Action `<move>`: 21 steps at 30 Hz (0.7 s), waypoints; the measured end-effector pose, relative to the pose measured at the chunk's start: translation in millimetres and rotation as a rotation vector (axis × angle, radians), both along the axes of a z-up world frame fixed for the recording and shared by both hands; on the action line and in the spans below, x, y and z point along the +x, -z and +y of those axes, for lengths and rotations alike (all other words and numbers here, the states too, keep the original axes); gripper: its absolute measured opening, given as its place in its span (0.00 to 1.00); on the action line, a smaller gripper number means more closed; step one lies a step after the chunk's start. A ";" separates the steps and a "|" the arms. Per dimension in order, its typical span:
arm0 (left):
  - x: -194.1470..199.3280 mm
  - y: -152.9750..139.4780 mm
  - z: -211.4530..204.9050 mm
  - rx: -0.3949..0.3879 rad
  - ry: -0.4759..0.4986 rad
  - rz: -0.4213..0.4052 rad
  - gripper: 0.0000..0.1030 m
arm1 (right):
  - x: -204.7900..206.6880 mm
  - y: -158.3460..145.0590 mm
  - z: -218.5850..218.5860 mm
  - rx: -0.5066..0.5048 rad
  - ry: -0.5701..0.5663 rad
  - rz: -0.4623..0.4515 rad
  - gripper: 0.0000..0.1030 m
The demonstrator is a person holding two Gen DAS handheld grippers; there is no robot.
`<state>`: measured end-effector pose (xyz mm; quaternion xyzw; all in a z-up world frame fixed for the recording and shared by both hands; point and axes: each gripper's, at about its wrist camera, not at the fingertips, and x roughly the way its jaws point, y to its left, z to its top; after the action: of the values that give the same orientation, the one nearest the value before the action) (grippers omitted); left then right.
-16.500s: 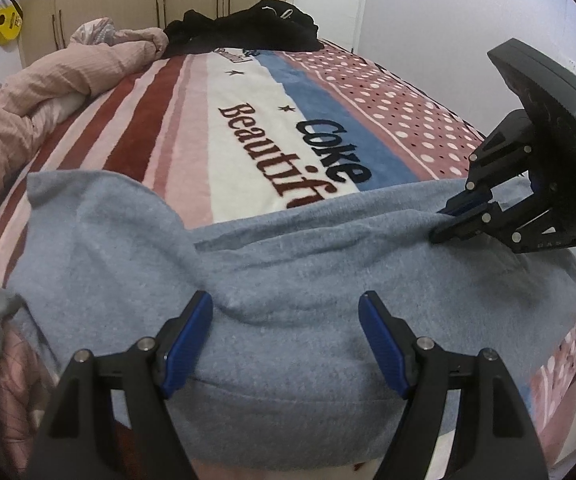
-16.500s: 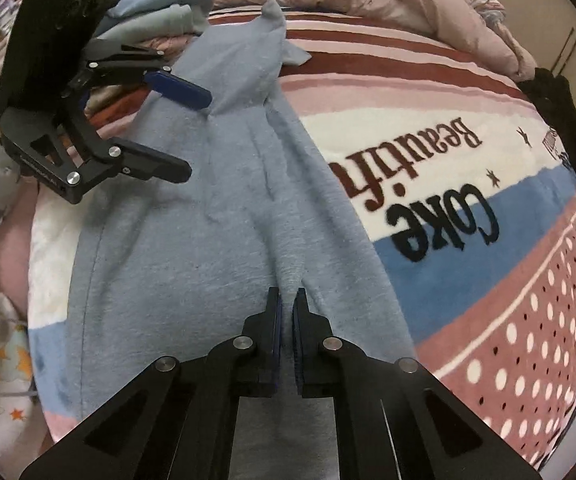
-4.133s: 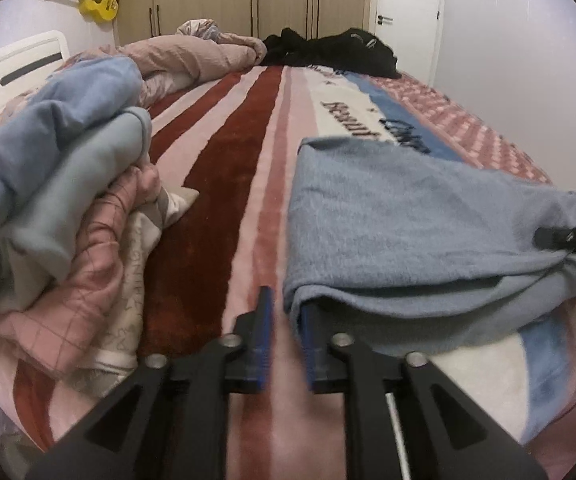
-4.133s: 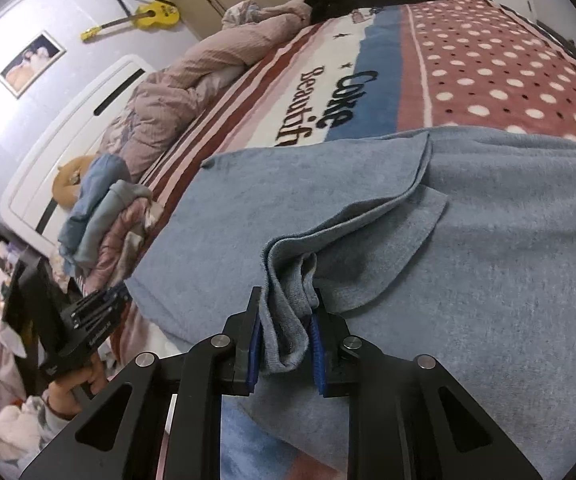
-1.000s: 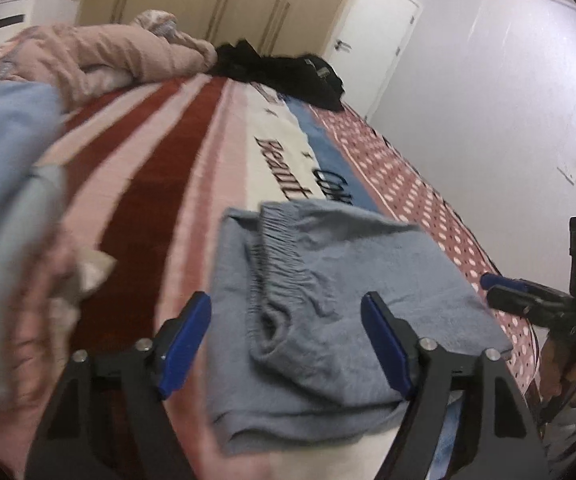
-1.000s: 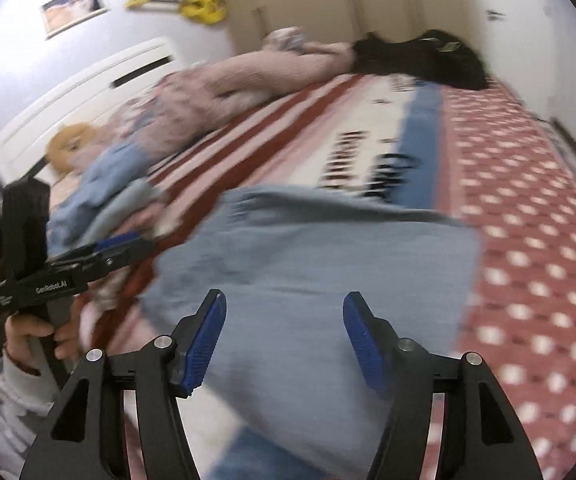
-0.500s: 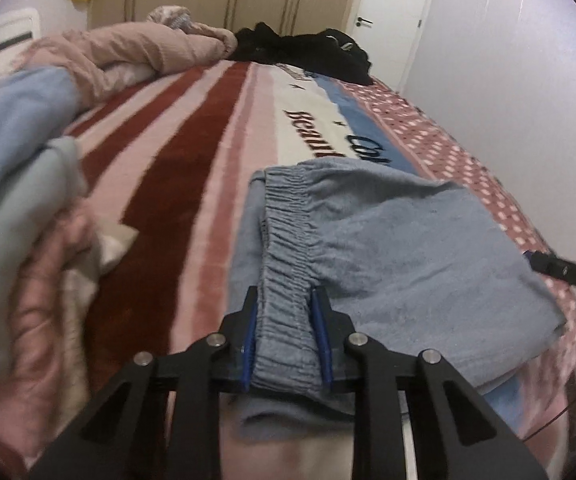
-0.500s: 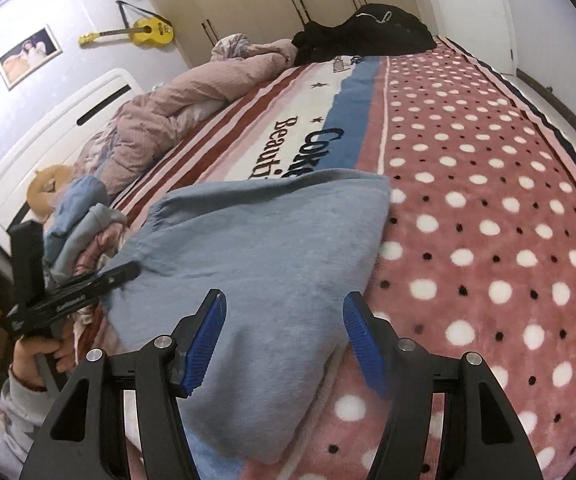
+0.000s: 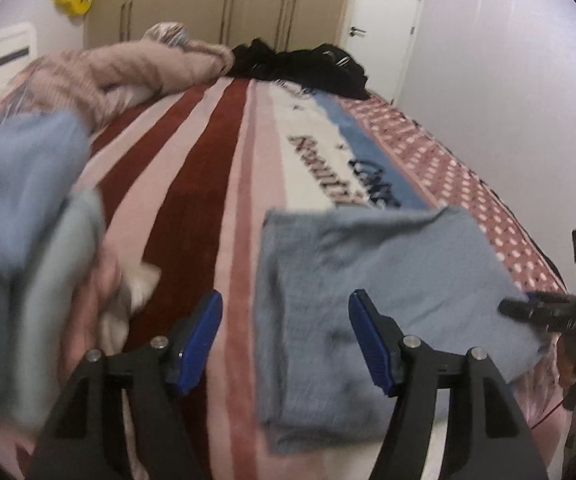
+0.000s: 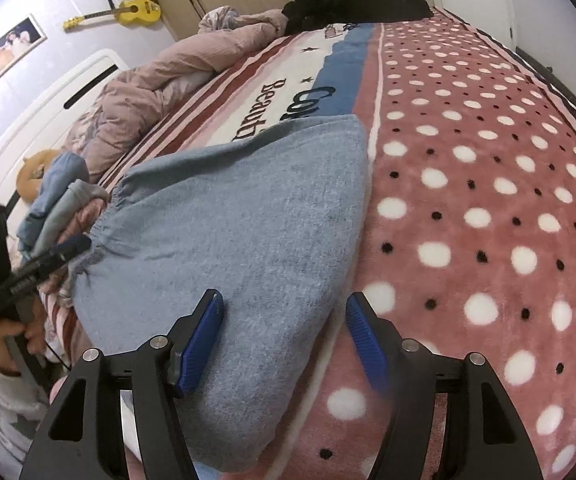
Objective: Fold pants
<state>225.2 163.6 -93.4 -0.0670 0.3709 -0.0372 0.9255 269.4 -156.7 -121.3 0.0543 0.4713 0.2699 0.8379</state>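
The grey-blue pants [image 9: 372, 276] lie folded into a compact rectangle on the striped and dotted blanket [image 9: 207, 168] near the bed's front edge. My left gripper [image 9: 288, 340] hovers over their left edge with its jaws opening; the cloth edge lies between the blue pads [image 9: 203, 336] but is not pinched. In the right wrist view the pants [image 10: 247, 232] show their elastic waistband at the left, next to the left gripper [image 10: 53, 256]. My right gripper [image 10: 281, 336] stands open above the pants' near right corner, and it also shows at the picture's right edge in the left wrist view [image 9: 528, 308].
A heap of blue, grey and pink clothes [image 9: 27, 220] lies left of the pants. A pink duvet [image 10: 175, 68] and black garments [image 9: 308, 64] sit at the far end of the bed. A hand [image 10: 7, 332] holds the left gripper off the bed's edge.
The left gripper, shut on the waistband half a second ago, has let go and opened. The right gripper has sunk closer to the pants' right corner, still open.
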 end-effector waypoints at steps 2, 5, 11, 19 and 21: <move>14.7 -7.3 -6.3 0.001 0.028 -0.005 0.60 | -0.4 0.1 0.6 -0.001 -0.003 -0.003 0.58; 34.5 -7.4 -18.8 0.017 0.090 -0.003 0.38 | -0.5 1.3 1.9 0.008 -0.008 0.003 0.58; 66.9 18.2 -31.5 0.014 0.152 0.068 0.26 | 5.0 5.7 -2.1 0.042 -0.018 0.025 0.59; 94.8 44.4 -22.6 -0.008 0.120 0.129 0.32 | 14.1 9.5 -0.5 0.040 -0.056 0.021 0.64; 96.2 47.3 -18.8 -0.035 0.121 0.135 0.32 | 15.8 12.3 -0.1 0.042 -0.062 0.024 0.65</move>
<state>321.4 144.7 -140.7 -0.0628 0.4353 -0.0951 0.8930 285.1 -156.8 -133.6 0.0604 0.4771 0.3050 0.8220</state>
